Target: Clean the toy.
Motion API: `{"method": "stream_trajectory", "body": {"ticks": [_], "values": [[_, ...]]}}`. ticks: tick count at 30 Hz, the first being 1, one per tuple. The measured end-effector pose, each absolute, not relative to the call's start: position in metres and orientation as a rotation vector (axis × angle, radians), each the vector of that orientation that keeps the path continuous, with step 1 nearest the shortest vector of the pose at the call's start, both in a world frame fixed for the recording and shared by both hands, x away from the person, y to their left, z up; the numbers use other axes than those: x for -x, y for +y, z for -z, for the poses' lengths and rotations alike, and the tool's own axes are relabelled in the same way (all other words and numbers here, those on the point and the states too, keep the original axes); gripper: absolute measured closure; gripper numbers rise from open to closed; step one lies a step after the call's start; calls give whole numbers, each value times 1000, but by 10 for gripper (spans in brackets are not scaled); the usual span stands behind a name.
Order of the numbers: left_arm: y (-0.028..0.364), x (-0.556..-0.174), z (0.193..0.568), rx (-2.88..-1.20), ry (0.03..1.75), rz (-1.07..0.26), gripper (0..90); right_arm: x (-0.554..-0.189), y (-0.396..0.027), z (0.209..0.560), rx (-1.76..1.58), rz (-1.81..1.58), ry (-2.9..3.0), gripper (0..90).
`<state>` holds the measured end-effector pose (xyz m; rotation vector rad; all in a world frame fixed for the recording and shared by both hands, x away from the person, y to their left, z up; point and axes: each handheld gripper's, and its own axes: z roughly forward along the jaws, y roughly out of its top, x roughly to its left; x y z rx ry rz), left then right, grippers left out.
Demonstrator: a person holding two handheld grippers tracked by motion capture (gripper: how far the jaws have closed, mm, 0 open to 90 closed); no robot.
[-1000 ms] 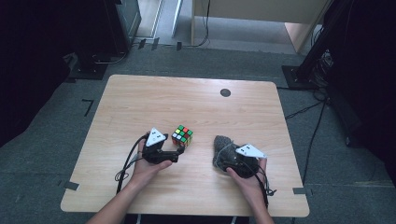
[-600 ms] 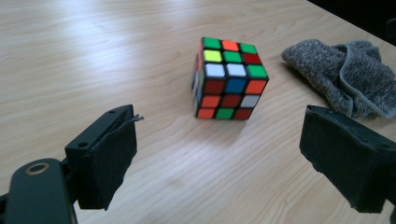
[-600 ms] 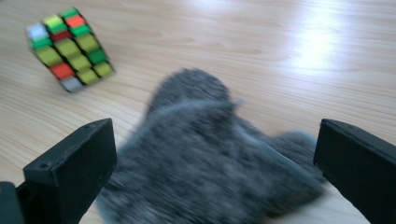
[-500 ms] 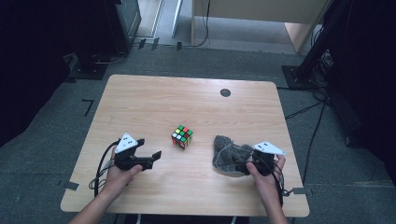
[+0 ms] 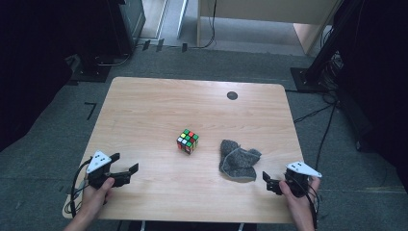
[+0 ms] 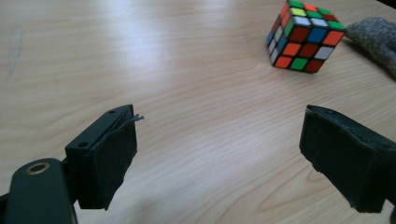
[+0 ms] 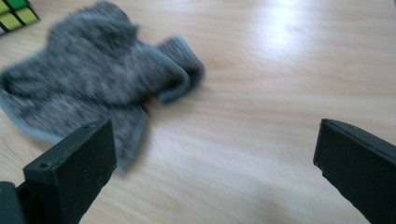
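A scrambled colour cube (image 5: 187,141) sits near the middle of the wooden table (image 5: 144,110), and a crumpled grey cloth (image 5: 237,160) lies just to its right. My left gripper (image 5: 126,162) is open at the near left corner, well short of the cube (image 6: 306,36), with bare wood between its jaws (image 6: 222,116). My right gripper (image 5: 269,183) hovers open at the near right edge, just right of the cloth (image 7: 93,88). Its jaws have just been opening and nothing lies between them (image 7: 215,128).
A small black round spot (image 5: 232,95) marks the far right part of the tabletop. Dark stands and cables (image 5: 332,120) surround the table on the grey floor. Bare wood stretches across the far half and the near middle.
Both hands have drawn back and outward. The left went from beside the cube to the near left corner, the right from the cloth to the near right edge. Cube and cloth stayed put.
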<state>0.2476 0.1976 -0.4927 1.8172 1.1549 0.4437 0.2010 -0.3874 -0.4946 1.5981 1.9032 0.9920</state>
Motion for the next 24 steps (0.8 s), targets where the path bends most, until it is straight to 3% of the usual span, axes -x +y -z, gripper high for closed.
{"method": "stream_trajectory", "body": {"ticks": [11,24], "values": [[204,-241,510,-1949,1227,-514,133,-191,-410,521,-1703,-825,1902,0],[197,-247,517,-2035,1308,-541,137,-190,-413,527,-1712,-793,1842,0]]}}
